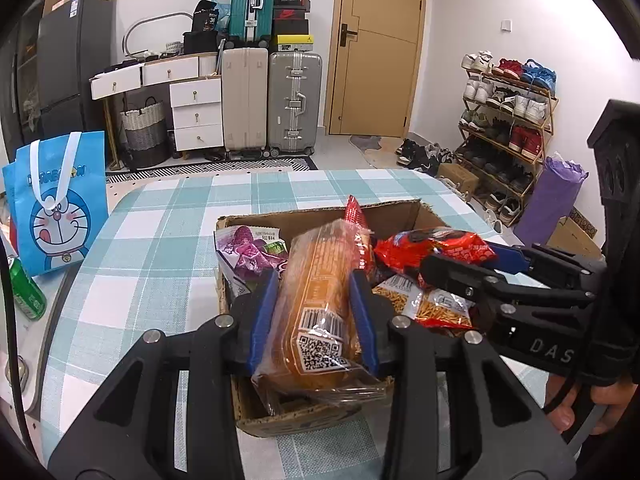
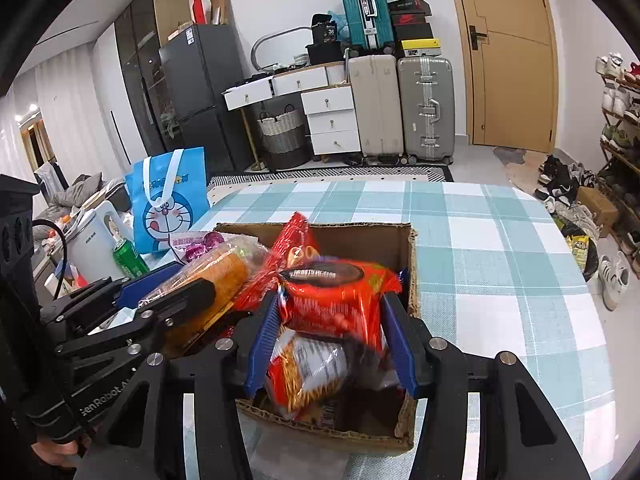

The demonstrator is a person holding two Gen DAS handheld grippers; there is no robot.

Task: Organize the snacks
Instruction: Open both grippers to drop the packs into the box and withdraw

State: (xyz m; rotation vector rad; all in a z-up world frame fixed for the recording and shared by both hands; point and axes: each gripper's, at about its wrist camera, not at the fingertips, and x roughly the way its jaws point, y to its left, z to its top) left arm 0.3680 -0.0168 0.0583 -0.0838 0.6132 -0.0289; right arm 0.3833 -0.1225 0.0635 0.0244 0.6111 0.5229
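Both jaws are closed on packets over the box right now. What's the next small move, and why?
Probably lift both straight up a little before going sideways. The left gripper clamps the clear-wrapped orange packet, the right gripper the red packet, and both still sit low among the other snacks inside the cardboard box. Moving sideways now could snag its walls or drag neighbouring packets.

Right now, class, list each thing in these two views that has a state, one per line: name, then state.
left gripper: shut on the bread pack
right gripper: shut on the red snack bag
bread pack: sealed, held over the box
red snack bag: sealed, held over the box
cardboard box: open-topped, holding snacks
green can: upright on the table
blue cartoon bag: standing upright
door: closed
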